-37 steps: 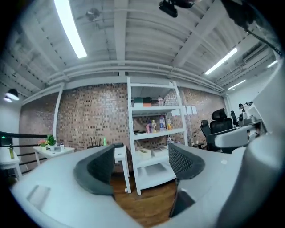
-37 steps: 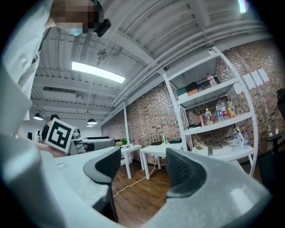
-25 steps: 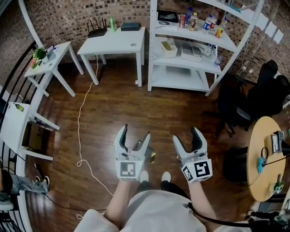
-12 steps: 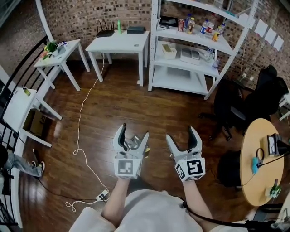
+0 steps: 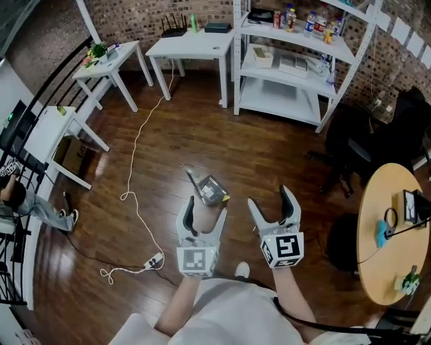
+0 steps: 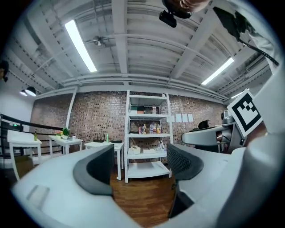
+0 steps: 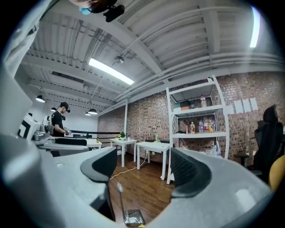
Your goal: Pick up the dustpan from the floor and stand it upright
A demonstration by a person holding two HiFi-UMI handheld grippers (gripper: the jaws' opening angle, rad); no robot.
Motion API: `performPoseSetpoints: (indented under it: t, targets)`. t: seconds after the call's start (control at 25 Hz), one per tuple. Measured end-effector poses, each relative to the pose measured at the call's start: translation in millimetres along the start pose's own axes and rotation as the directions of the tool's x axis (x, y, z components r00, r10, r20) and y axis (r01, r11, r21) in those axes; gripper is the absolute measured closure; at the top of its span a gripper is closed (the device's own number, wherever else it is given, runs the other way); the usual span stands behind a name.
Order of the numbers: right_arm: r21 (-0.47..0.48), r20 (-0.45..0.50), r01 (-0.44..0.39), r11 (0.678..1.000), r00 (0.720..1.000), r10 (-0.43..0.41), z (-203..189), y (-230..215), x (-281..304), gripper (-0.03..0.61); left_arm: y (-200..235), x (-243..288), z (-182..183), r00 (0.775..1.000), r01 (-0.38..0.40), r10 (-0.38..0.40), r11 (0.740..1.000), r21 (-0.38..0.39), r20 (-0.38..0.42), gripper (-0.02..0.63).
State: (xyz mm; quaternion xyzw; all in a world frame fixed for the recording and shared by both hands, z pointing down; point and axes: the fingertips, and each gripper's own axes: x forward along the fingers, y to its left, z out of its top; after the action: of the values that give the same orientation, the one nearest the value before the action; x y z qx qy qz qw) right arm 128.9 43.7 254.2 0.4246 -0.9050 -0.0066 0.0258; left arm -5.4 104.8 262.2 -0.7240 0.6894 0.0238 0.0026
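One white shelf unit (image 5: 269,98) stands at upper right. Three white tables (image 5: 195,44) line the upper left, and one round wooden table (image 5: 377,202) sits at the right edge. Two tools show at lower centre, the left gripper (image 5: 204,209) and the right gripper (image 5: 271,201). Both have jaws wide apart with nothing between them, the left's just narrowed a touch. One dustpan (image 5: 210,191) lies on the floor at centre, just above the left gripper. One white cable (image 5: 135,168) trails at left. The floor (image 5: 269,155) is dark wood and the wall (image 5: 128,13) is brick.

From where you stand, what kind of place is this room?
Probably an office or lab workspace: a brick wall, white tables, a white shelf rack holding bottles, and black office chairs, all on a wooden floor.
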Motion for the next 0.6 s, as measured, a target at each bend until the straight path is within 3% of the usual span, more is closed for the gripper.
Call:
performPoseSetpoints:
  t: [0.28, 0.44, 0.6]
  targets:
    - [-0.045, 0.062, -0.02, 0.999, 0.998, 0.023, 32.5, 19.9, 1.4, 0.222, 34.3, -19.1, 38.8, 0.997, -0.036, 0.034, 0.999, 0.022, 0.062, 0.261]
    - [-0.023, 0.023, -0.032, 0.999, 0.999, 0.032, 14.1, 40.4, 2.6, 0.222, 45.4, -35.9, 29.6, 0.998, -0.042, 0.039, 0.998, 0.056, 0.053, 0.261]
    - [-0.043, 0.037, -0.035, 0.998, 0.999, 0.036, 23.5, 53.2, 5.2, 0.222, 50.6, -40.5, 28.4, 0.999, -0.025, 0.024, 1.0, 0.007, 0.037, 0.252]
